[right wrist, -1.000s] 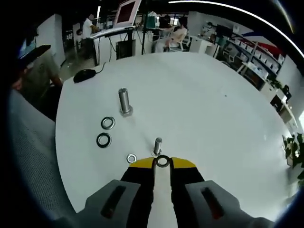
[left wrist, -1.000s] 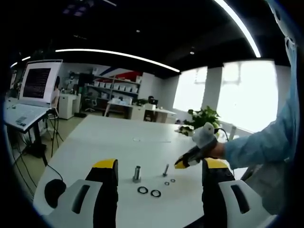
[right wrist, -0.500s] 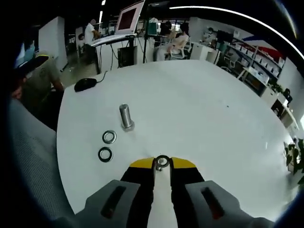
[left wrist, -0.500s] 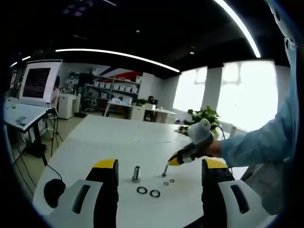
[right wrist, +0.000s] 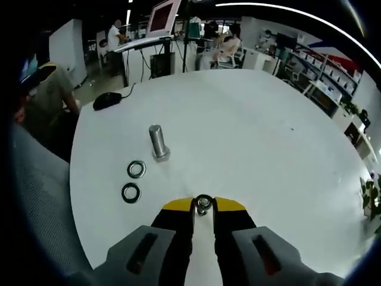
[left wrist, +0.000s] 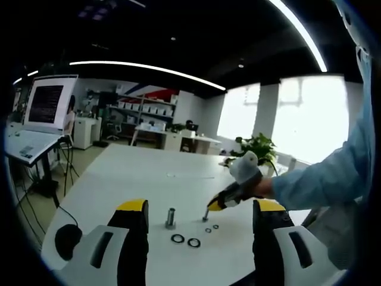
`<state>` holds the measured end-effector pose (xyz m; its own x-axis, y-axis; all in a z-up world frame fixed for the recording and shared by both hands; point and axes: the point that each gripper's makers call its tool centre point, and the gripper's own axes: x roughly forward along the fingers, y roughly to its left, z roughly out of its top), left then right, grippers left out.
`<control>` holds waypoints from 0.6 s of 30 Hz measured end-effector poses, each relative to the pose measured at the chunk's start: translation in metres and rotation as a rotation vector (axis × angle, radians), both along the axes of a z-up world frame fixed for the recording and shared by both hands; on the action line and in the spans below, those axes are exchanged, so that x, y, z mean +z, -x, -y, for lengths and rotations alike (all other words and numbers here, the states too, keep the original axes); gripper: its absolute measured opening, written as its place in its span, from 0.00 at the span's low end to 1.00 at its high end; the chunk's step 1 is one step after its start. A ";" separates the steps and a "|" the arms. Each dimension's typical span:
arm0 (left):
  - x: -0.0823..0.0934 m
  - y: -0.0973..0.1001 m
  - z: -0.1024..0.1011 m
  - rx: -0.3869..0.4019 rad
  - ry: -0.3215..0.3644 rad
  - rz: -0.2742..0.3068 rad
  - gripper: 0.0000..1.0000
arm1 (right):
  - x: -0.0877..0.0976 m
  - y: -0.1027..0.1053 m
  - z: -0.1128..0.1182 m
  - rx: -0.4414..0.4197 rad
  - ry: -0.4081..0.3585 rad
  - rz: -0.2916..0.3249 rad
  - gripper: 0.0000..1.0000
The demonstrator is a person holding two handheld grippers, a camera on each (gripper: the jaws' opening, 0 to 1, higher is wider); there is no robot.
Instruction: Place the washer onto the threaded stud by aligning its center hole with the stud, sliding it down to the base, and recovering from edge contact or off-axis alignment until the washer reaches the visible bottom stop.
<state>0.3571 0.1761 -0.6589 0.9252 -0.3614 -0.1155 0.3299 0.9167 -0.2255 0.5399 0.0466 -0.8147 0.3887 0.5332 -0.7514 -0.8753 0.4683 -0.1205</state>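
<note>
Right gripper view: washer (right wrist: 203, 201) pinched between the closed jaws' tips, directly over the threaded stud (left wrist: 206, 214)

Right gripper (right wrist: 203, 204) jaws pinched together; left gripper (left wrist: 196, 214) jaws spread.

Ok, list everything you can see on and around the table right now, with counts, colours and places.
Table: one, white, round.
Large bolt: one, grey metal, upright on the table.
Large washers: two, one silver, one dark, side by side near the large bolt.
Small stud: one, grey, upright, under the right gripper's tips.
Small washers: two, loose on the table near the stud.
Held washer: one, silver, between the right jaws, over the stud.
Mouse: one, black, at the table edge.
Monitor: one, on a desk beyond the table.
Plant: one, green, by the window.
Left gripper: jaws apart, yellow tips, holding nothing.
Right gripper: yellow tips, shut on the washer.
Sleeve: light blue.
</note>
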 end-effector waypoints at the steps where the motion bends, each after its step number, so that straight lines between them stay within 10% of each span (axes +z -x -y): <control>1: 0.000 0.000 0.000 -0.001 -0.001 0.000 0.70 | 0.000 0.000 0.000 0.001 -0.001 -0.001 0.13; 18: 0.000 0.000 0.002 -0.006 -0.007 -0.004 0.70 | 0.000 -0.001 -0.001 0.043 0.050 0.001 0.13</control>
<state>0.3571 0.1740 -0.6593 0.9227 -0.3658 -0.1217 0.3342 0.9164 -0.2204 0.5412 0.0478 -0.8143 0.3668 0.5111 -0.7773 -0.8944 0.4235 -0.1436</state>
